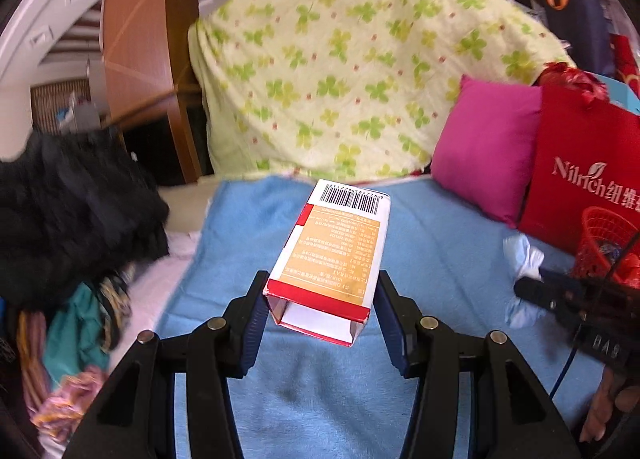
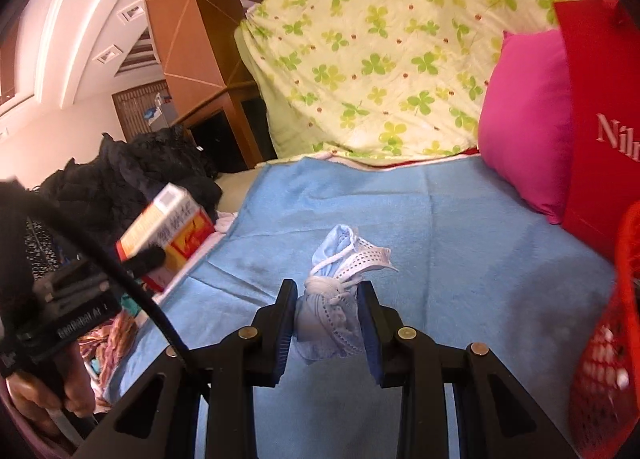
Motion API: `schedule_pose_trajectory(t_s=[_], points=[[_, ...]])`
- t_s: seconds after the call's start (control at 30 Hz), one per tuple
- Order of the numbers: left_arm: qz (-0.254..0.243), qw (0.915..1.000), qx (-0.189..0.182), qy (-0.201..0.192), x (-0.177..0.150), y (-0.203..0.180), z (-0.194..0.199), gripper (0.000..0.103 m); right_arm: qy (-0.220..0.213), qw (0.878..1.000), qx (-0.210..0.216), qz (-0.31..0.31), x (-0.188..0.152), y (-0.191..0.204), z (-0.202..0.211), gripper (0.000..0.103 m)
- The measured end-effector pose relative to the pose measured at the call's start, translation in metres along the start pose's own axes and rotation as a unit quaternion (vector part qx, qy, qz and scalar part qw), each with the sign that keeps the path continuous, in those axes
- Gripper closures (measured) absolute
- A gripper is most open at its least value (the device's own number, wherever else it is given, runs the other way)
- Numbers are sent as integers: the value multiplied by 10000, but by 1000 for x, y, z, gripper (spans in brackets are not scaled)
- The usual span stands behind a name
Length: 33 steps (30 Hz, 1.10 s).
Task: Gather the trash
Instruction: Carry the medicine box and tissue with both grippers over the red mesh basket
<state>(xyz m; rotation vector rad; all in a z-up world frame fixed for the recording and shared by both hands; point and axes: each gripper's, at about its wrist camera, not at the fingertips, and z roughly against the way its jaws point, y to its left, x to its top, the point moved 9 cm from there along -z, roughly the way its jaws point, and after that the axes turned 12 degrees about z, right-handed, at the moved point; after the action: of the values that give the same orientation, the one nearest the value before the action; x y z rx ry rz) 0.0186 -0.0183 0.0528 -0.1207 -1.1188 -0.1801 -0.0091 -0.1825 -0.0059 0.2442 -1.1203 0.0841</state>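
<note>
Beside a red "Nilrich" bag (image 1: 580, 179), left jaws clamp a barcoded carton (image 1: 336, 247), right jaws a mask (image 2: 336, 299).

Pillow (image 1: 486, 151) left of bag (image 1: 580, 171); basket (image 1: 604, 243) before bag, on blanket (image 1: 320, 379).

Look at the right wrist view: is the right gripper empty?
No, the right gripper is shut on a crumpled blue face mask, held above the blue blanket.
</note>
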Motion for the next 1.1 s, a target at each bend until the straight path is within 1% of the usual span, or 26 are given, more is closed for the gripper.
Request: schedule_pose_trajectory(t_s=[0.03,0.17,0.33,0.43,0.63,0.8,0.97,1.1], points=[[-75,9999,18,-120,6,-4,12,50,-52,10000,-15,34,0,4,10,70],[-177,9992,-11,-364,21,-14,45,50,-217,9996,-36,157,2,13,46,70],[-345,9974,-123,-625,33,-34,81,50,-565,9982,-149,151,16,14,97,70],[-472,9961,-190,-715,37,-45,97,50,-725,9970,-207,192,25,16,121,70],[-654,9939,-289,-840,43,-63,117,50,-1182,9919,-375,268,46,15,170,70],[-732,9929,-353,-871,45,-76,127,50,-1499,9872,-489,235,58,11,199,70],[-803,9921,-404,-879,45,-86,134,50,-1646,9843,-594,234,62,6,217,70],[-872,9915,-442,-857,43,-95,137,50,-1696,9834,-623,176,58,2,227,70]])
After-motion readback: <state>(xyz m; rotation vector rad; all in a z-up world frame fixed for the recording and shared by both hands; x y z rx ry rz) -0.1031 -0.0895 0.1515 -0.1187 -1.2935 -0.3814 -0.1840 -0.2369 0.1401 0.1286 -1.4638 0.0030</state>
